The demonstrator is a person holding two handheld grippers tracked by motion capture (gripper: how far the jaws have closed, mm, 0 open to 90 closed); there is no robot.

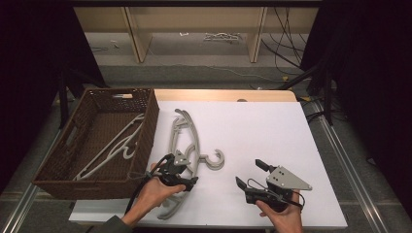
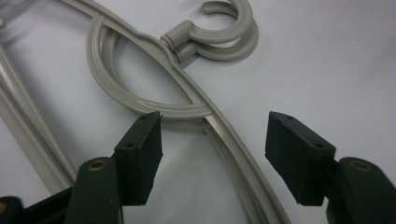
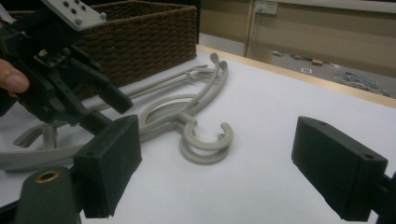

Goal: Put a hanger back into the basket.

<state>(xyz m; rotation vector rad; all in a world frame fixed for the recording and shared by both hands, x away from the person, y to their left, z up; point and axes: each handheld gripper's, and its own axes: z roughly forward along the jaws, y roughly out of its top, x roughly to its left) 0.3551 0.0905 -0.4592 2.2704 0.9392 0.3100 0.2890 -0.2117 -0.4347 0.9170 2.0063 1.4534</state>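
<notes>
The wicker basket [image 1: 141, 124] stands at the left of the counter [image 1: 272, 131], its near long wall just beside the work area, so that a short sideways carry is enough to drop an item in. One pale hanger [image 1: 114, 145] already lies slantwise on its floor, which suggests the basket is the collecting point.

Just right of the basket, two grey hangers [image 1: 187, 131] lie stacked flat on the counter, their arms curving from the far side toward the near edge and their hooks [image 1: 214, 160] pointing right. Stacked this way, the upper hanger presents a raised rail that can be pinched without lifting the lower one first.

The left gripper [image 1: 182, 177] is lowered over the near half of this stack. In the left gripper view its jaws stand apart on either side of the upper hanger's arm [image 2: 224, 135], near the point where the inner loop [image 2: 116, 88] crosses it. The pads do not touch the plastic; the jaws are released, though set narrower than full spread. Judged from this, the step in hand is a grasp of that arm.

The right gripper [image 1: 250, 177] is held low over bare counter, well right of the hooks. Its jaws are spread wide with nothing between them. It appears parked clear of the working hand.
</notes>
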